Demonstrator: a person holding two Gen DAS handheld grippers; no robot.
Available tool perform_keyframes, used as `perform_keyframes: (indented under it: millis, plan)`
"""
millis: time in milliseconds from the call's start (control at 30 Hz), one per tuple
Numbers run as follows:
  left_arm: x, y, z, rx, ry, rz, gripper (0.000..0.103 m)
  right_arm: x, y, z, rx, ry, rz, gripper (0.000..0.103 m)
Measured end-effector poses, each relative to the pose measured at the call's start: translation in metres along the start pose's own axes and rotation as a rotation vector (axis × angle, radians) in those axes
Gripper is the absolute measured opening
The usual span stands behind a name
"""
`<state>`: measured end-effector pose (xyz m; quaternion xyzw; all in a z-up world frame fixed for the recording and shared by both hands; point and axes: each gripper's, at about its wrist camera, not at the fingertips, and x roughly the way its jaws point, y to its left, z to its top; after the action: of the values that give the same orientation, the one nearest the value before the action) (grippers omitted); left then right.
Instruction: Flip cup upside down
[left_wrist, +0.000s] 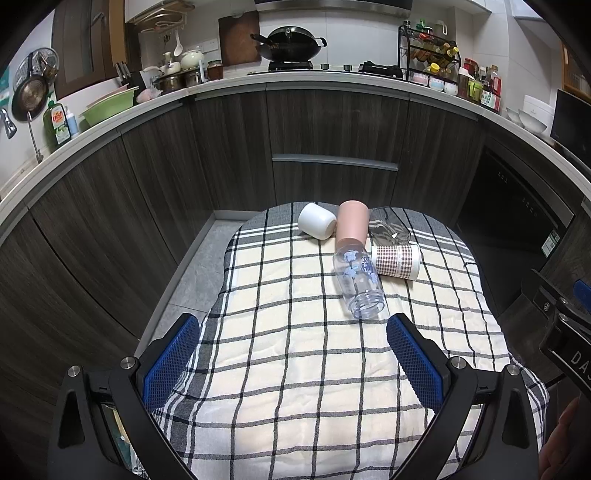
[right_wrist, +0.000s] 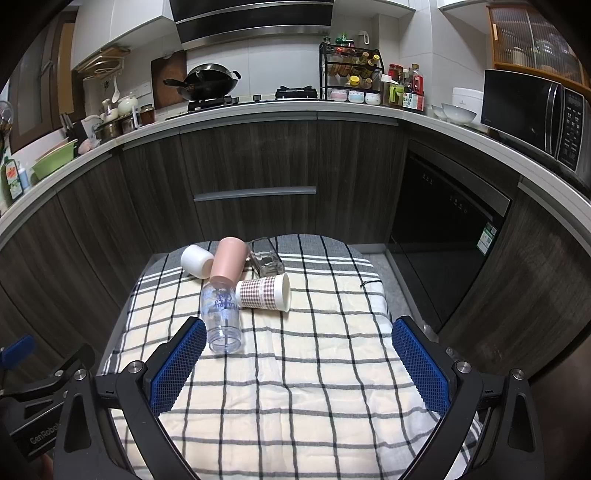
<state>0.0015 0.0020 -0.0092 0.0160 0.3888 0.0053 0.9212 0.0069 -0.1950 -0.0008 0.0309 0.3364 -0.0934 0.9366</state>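
Kitchen table's checked cloth bears five tipped cups; the clear printed glass cup lies nearest, mouth toward us, at eleven o'clock of the spread right gripper. Left gripper gapes too.

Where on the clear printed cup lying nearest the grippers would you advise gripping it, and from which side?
Grip the clear printed cup across its middle, coming from the near side with the right hand-held gripper, which is open. It lies on its side with its open mouth facing the grippers and its base against the pink cup, so the straight walls are probably the easiest surface to reach.
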Motion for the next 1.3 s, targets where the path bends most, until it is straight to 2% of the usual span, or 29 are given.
perform_keyframes:
  millis: [833,1300]
  plan:
    - [0.002,-0.002,-0.008,-0.005,0.007,0.000,0.103,0.008,-0.004,-0.008,0.004,0.007,0.001,0.101]
    - [0.032,0.007,0.001,-0.019,0.032,0.023,0.103,0.043,0.014,-0.006,-0.023,0.059,0.030,0.101]
